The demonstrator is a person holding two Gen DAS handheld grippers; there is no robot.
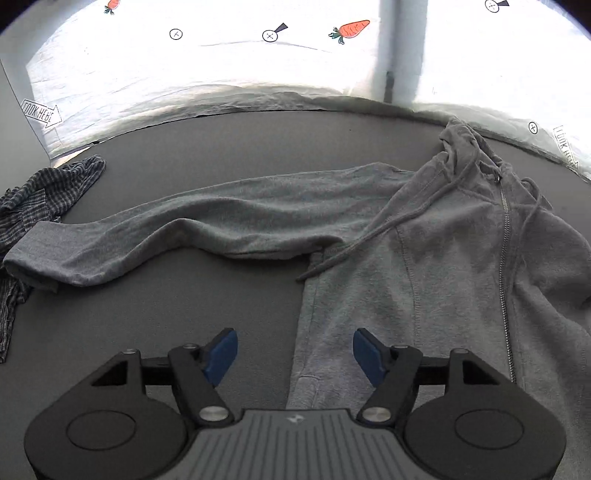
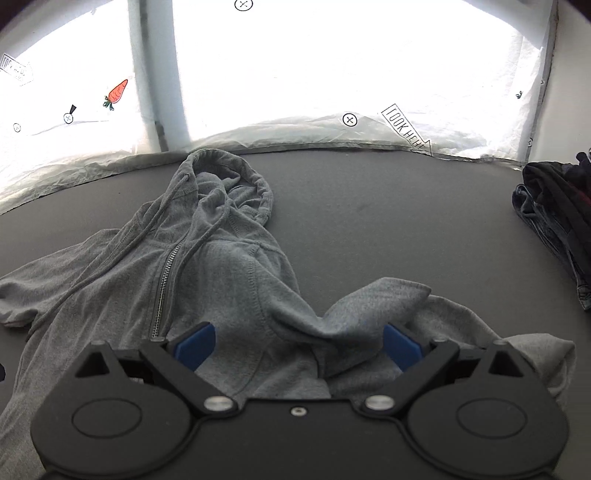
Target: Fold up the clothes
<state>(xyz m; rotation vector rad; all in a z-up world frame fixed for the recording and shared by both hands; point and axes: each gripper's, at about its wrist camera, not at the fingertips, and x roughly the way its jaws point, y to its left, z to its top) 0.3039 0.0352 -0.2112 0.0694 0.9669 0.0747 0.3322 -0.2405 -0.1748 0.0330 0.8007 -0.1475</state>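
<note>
A grey zip-up hoodie [image 1: 461, 258] lies front-up on the dark grey table [image 1: 221, 140], and everything else sits around it. Its hood [image 2: 225, 177] is bunched at the far end, close to the white printed sheet [image 2: 332, 74] that hangs behind the table edge, and the two drawstrings [image 1: 388, 221] trail loosely down over the chest on either side of the metal zipper [image 1: 504, 266]. One sleeve [image 1: 184, 232] stretches flat and straight away from the body of the hoodie, its cuff ending against a crumpled plaid shirt [image 1: 33, 199] heaped beside it. The other sleeve [image 2: 369, 314] is folded back and rumpled against the hoodie's opposite side. Well apart from the hoodie on that side, near the table's edge, is a pile of dark clothes [image 2: 557, 221]. The left gripper [image 1: 293, 354] hovers over the lower edge of the hoodie's body, its blue-padded fingers [image 1: 221, 356] spread wide and holding nothing. The right gripper [image 2: 299, 347] hangs over the rumpled sleeve where it meets the body, its fingers [image 2: 194, 347] likewise wide apart with cloth below the gap but not pinched. Carrots [image 1: 352, 29] and small crossed circles dot the sheet beyond the hood.
</note>
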